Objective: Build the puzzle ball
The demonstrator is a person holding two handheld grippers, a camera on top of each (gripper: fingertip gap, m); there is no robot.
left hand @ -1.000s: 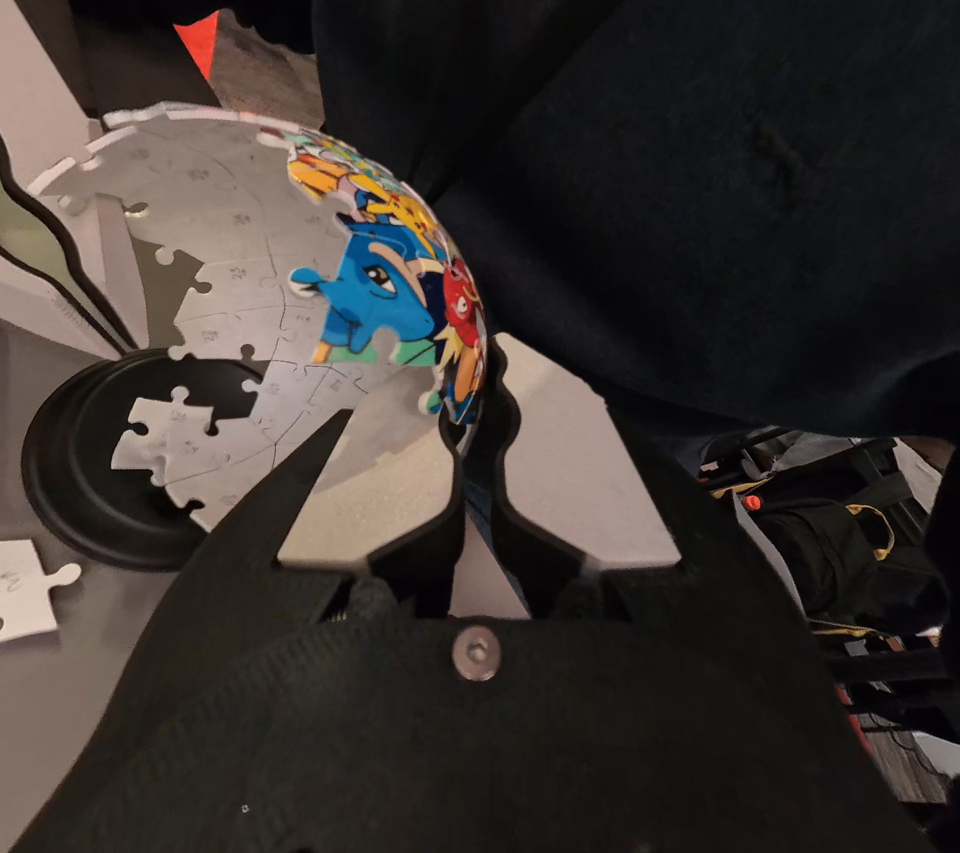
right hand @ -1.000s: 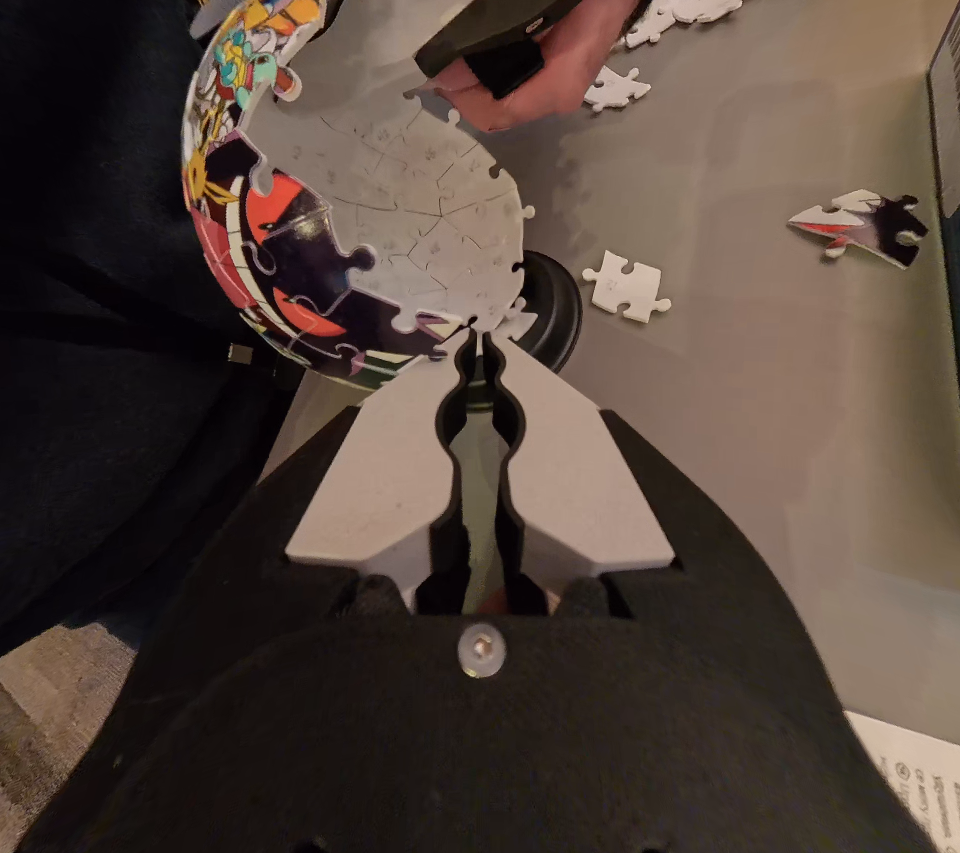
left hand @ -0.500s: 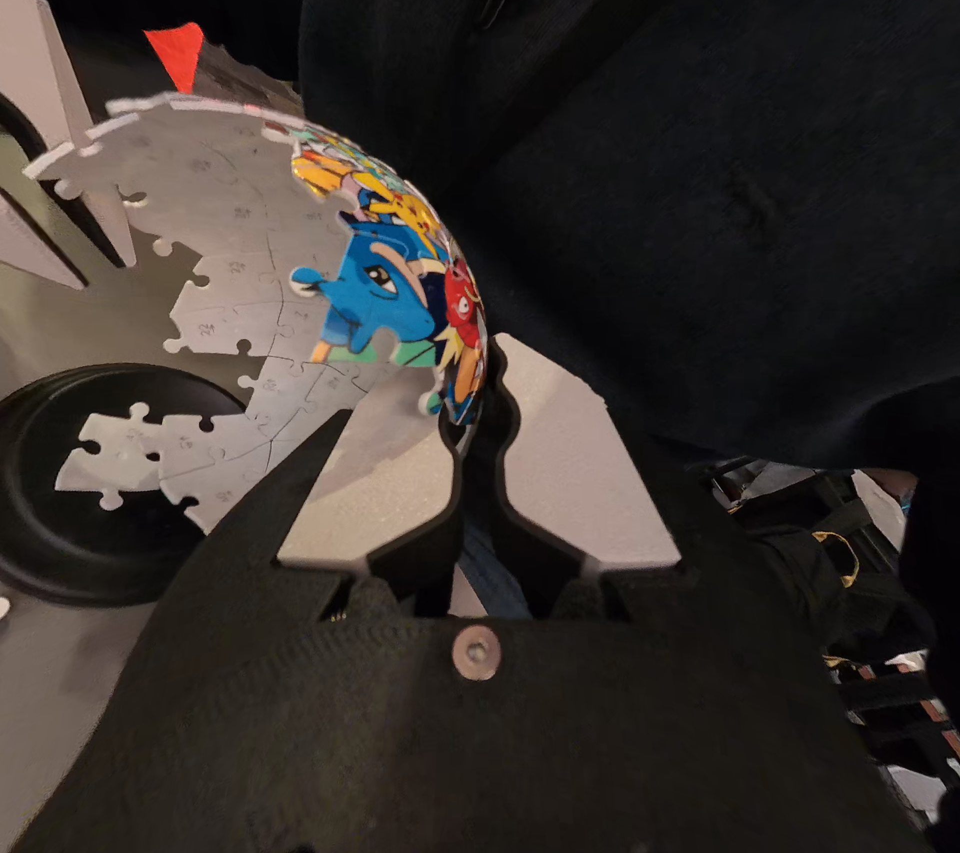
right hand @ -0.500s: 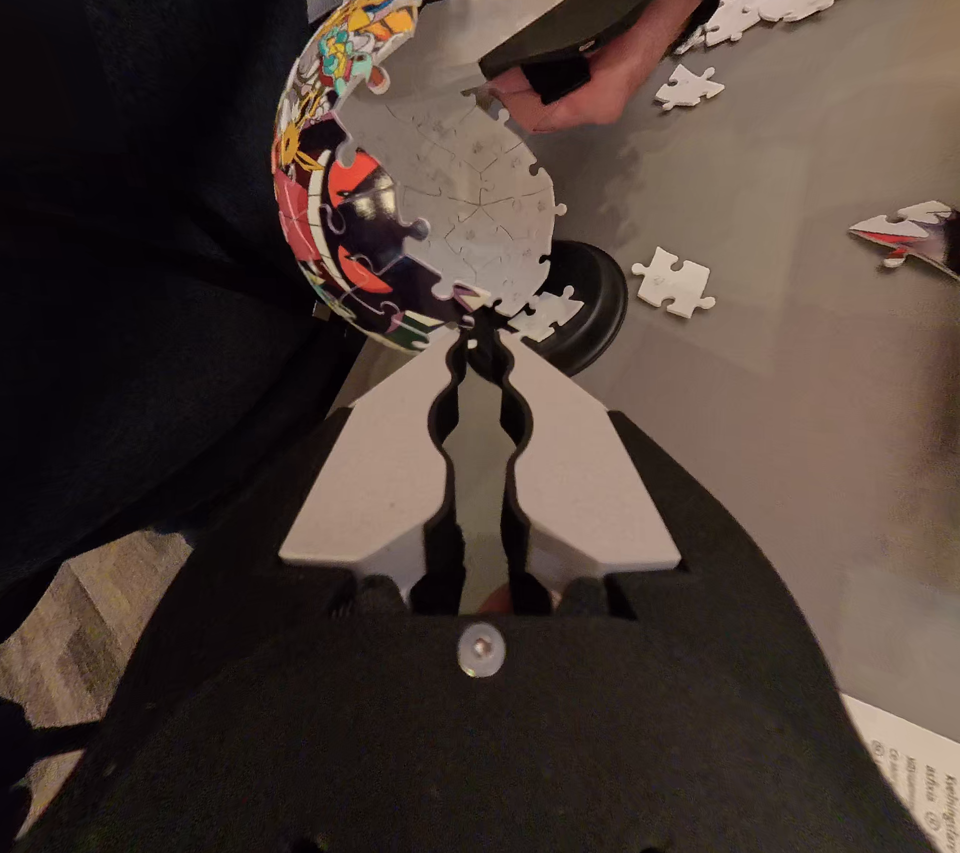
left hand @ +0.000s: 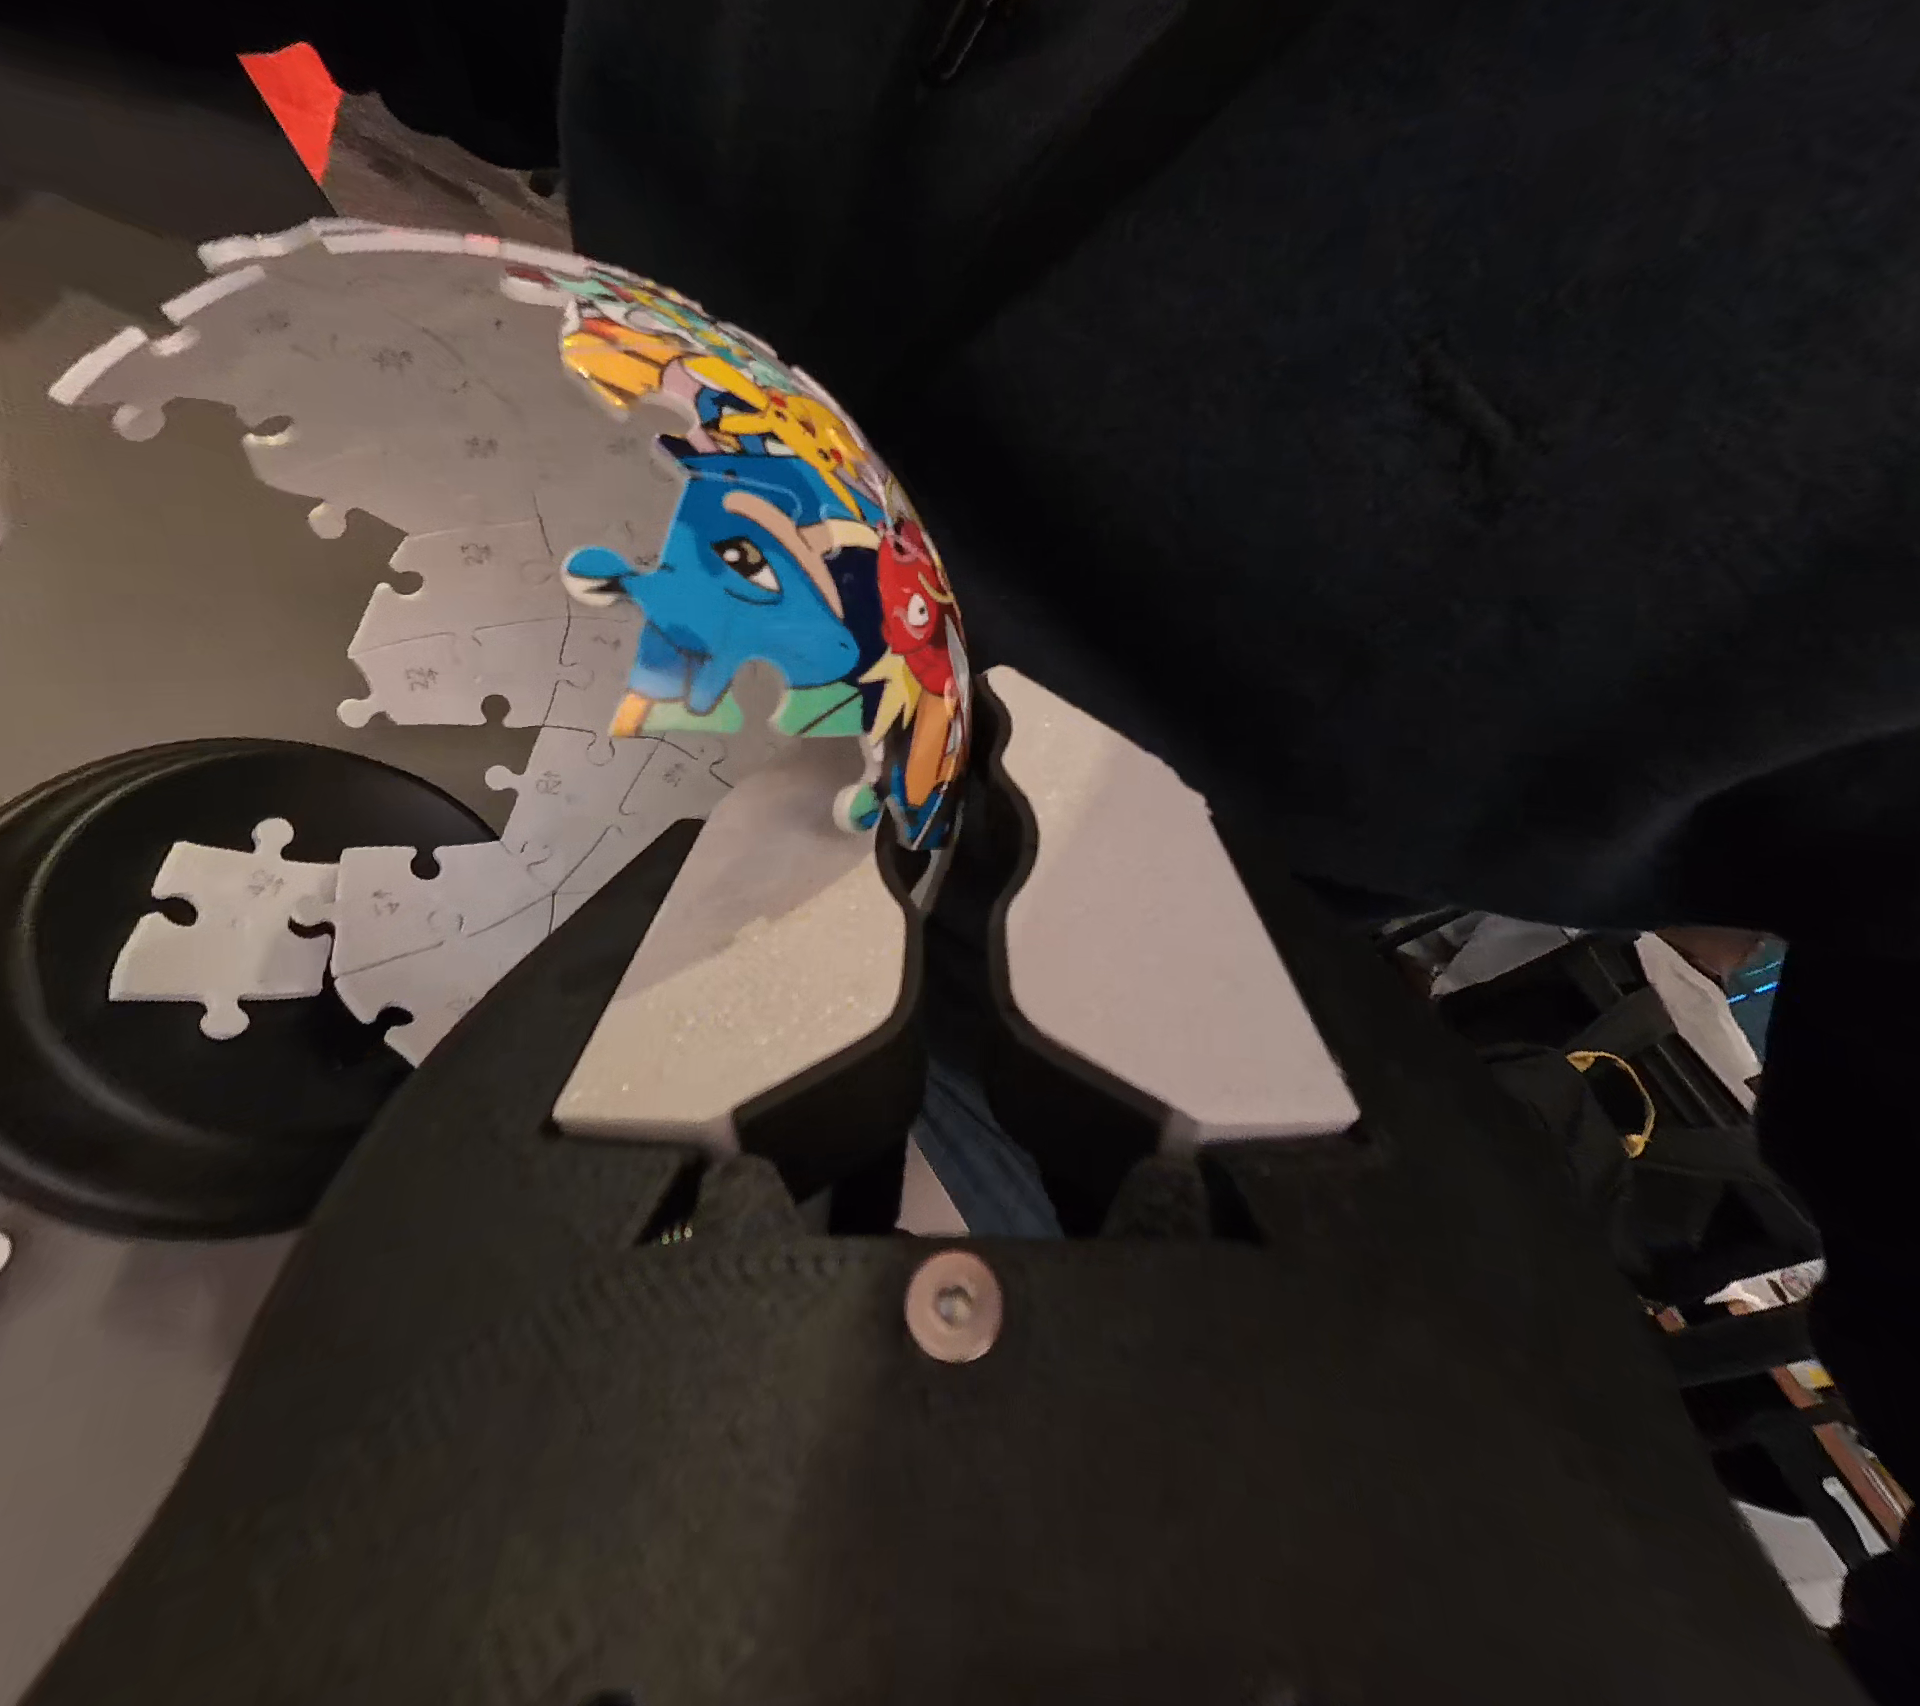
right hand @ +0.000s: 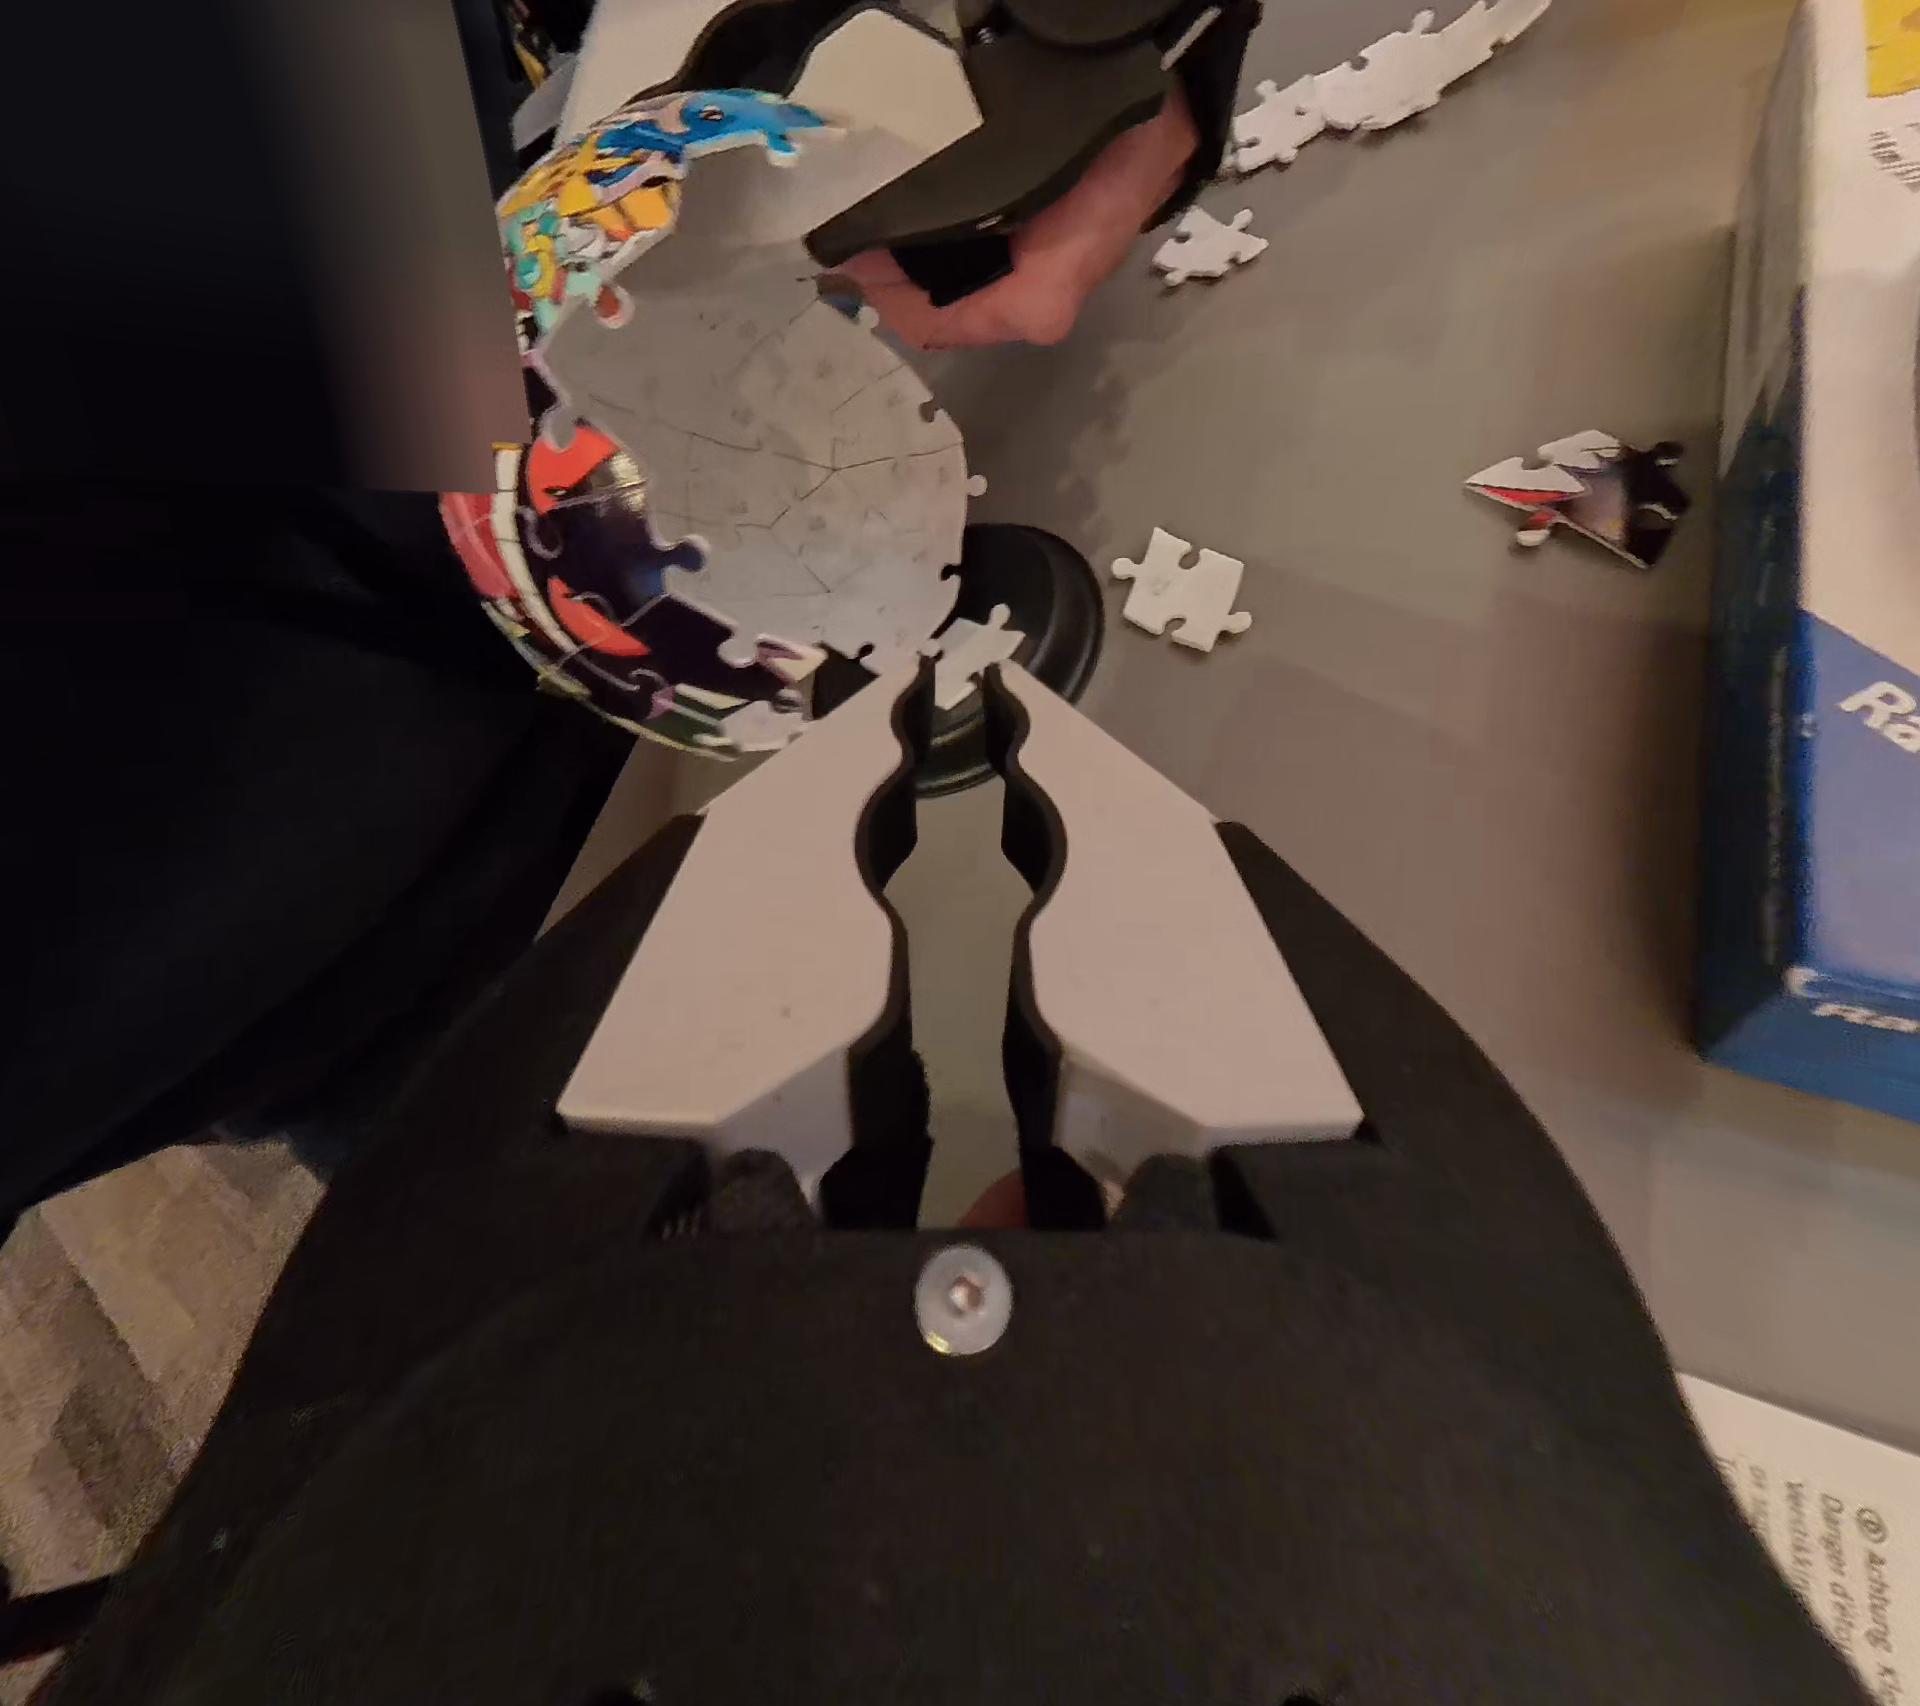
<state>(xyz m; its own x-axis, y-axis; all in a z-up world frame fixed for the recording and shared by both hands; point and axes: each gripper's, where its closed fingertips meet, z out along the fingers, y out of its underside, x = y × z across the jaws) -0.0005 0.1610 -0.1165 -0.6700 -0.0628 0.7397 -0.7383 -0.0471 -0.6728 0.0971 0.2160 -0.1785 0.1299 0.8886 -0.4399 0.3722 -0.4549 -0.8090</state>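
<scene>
The half-built puzzle ball point(left hand: 727, 607) is an open shell, colourful outside and white inside. It is held in the air over its black round stand point(left hand: 125, 1085). My left gripper point(left hand: 966, 721) is shut on the shell's coloured rim. In the right wrist view the ball point(right hand: 790, 503) hangs in front of the stand point(right hand: 1049, 607). My right gripper point(right hand: 958, 677) has its fingers slightly apart and holds nothing. Its tips are just below a white piece point(right hand: 977, 643) that sticks out of the shell's lower edge. That piece also shows in the left wrist view point(left hand: 229, 929).
On the grey table point(right hand: 1351, 877) lie a loose white double piece point(right hand: 1179, 586), a coloured fragment point(right hand: 1579, 493), a single white piece point(right hand: 1210, 243) and a white strip of joined pieces point(right hand: 1392, 67). A blue box point(right hand: 1849, 721) stands right. A person in dark clothing point(left hand: 1351, 306) sits close behind the ball. Tip to tip, the grippers are about 12 cm apart. To the loose white double piece point(right hand: 1179, 586): right tips about 7 cm, left tips about 15 cm.
My right gripper's fingers have parted a little and drawn back from the ball's lower edge. It has gone out of the left wrist view. The left gripper keeps its grip on the rim.
</scene>
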